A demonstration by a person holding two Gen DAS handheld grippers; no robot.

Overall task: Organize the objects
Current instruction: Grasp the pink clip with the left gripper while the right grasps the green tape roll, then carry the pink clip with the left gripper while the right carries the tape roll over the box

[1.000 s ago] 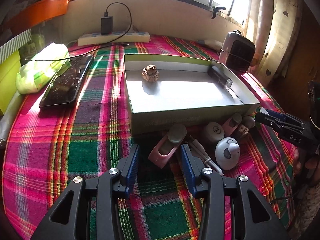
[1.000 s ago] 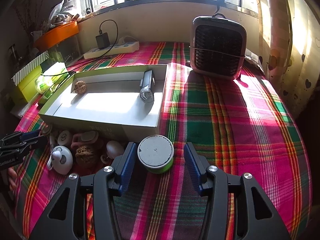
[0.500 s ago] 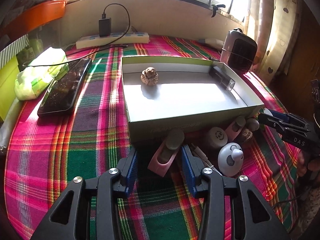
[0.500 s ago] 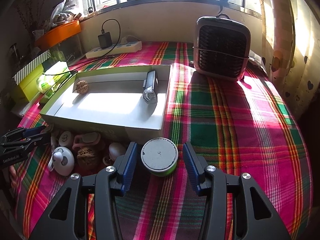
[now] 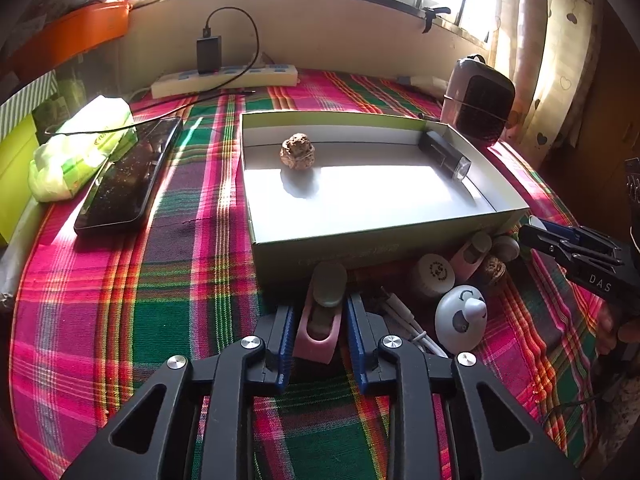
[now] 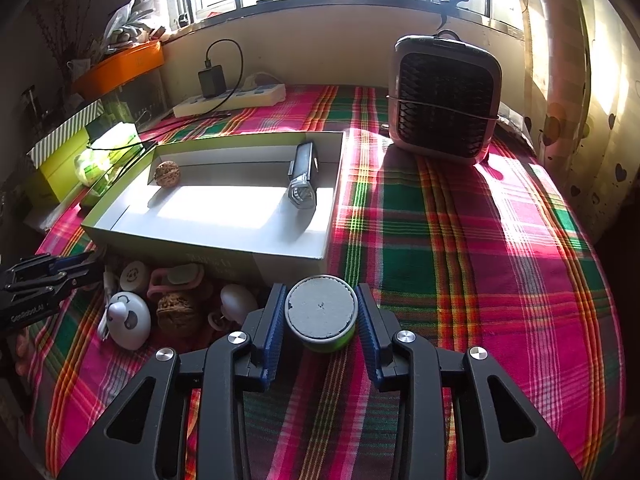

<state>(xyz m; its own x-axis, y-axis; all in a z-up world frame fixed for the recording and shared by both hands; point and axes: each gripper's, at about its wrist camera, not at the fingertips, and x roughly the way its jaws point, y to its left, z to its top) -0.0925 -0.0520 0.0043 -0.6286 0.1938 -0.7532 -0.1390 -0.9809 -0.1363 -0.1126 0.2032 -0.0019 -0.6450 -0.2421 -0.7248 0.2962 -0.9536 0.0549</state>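
Both grippers' jaws, spread a second ago, are closing onto their targets beside the open pale-green cardboard box (image 5: 400, 236).

Right gripper (image 6: 321, 320) pinches the round grey-topped green tin (image 6: 322, 314); left gripper (image 5: 318, 326) pinches the pink clip-shaped holder (image 5: 320, 320); next comes boxing them. Readable: "DAS", "GenRobot.AI" on the grippers.

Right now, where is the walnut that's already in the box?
The walnut sits inside the open box, in its far left corner by the back wall, in both views; the dark flashlight lies along the opposite, right side.
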